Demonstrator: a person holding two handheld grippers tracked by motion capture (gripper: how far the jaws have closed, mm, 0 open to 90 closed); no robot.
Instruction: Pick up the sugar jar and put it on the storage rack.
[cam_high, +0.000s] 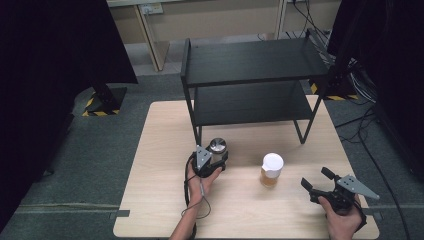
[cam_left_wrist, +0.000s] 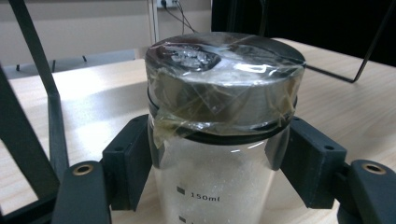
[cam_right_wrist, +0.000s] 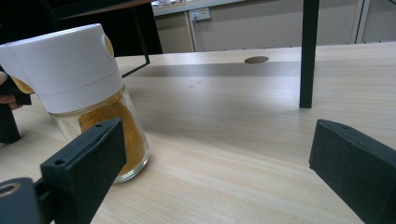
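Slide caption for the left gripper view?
Left gripper clamped on a clear jar below its taped metal lid.

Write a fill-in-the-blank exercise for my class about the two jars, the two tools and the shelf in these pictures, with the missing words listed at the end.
1. The left tool is shut on the glass jar with the ______ lid.
2. The right tool holds nothing, and its jaws stand ______.
3. The jar of orange powder has a lid coloured ______.
4. The black shelf stands at the ______ edge of the wooden table.

Missing words: metal; open; white; far
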